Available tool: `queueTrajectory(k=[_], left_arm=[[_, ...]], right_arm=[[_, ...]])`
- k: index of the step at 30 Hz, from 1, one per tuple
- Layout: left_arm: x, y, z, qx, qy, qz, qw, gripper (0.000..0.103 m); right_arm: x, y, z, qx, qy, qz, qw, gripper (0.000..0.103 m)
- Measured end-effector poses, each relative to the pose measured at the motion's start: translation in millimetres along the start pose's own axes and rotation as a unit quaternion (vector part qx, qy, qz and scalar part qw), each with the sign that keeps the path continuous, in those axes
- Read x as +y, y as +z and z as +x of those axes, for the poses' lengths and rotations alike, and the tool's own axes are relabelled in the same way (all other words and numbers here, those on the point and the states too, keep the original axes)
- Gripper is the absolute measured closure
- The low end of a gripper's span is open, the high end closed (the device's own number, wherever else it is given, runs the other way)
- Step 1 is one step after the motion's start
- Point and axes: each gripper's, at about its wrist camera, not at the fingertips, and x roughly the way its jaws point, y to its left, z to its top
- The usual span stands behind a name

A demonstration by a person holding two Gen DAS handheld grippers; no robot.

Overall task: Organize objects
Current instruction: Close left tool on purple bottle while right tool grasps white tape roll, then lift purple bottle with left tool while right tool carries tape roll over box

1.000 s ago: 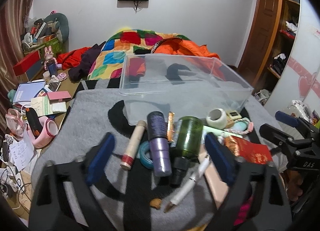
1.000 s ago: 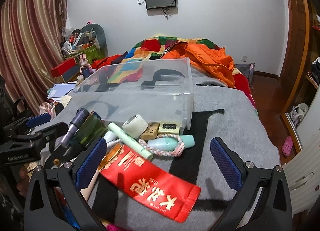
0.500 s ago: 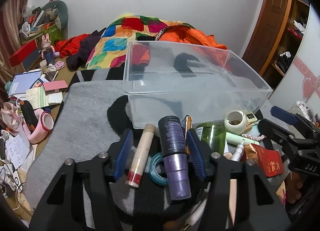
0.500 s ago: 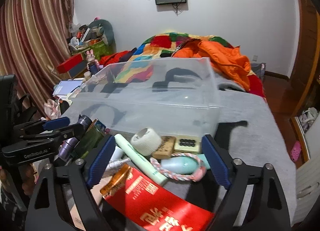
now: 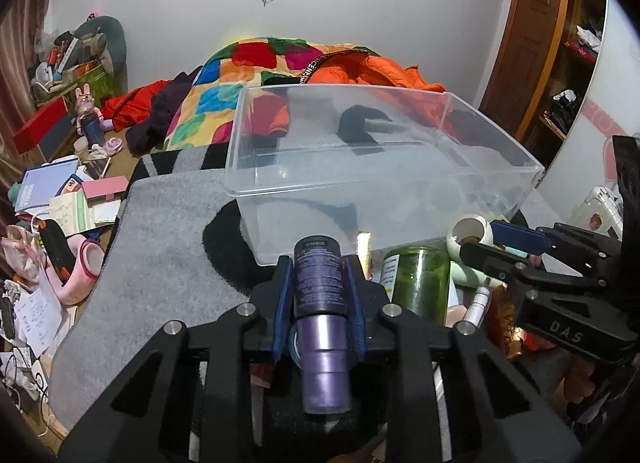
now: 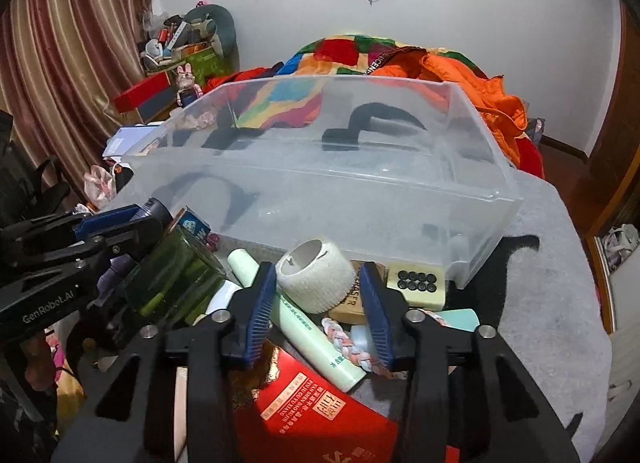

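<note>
Now our left gripper (image 5: 318,295) squeezes the purple bottle (image 5: 320,303) to lift it into the clear box (image 5: 384,187), while our right gripper (image 6: 318,295) sits open around the white tape roll (image 6: 316,281), not pinching it yet

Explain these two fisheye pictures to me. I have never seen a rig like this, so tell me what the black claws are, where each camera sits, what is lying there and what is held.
The black claws are hand-held grippers, one in each of a person's hands; no robot arm is involved. Each carries a camera looking forward along its two blue-padded fingers.

In the left wrist view, the left gripper is shut on a purple bottle. In the right wrist view, the right gripper straddles a white tape roll; its pads look close to the roll, but I cannot tell whether they grip it.

Everything lies on a grey blanket in front of a clear plastic bin, which looks empty. The pile includes a green glass bottle, a pale green tube, a red envelope and a braided cord.
</note>
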Motion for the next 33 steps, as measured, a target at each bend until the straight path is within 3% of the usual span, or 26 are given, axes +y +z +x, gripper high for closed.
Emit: queueTrajectory(k=[19, 33], left_arm=[[-4.3, 14.9, -52.7, -0.061, -0.005, -0.011, 0.9981, 0.078], [-9.6, 59.1, -83.4, -0.112, -0.014, -0.009, 0.9935, 0.078]], right_arm=[[-4.4, 10.2, -62.1, -0.079, 0.007, 0.016, 0.997, 0.068], [-19.7, 41.7, -87.6, -0.132, 0.002, 0.024, 0.991, 0.068]])
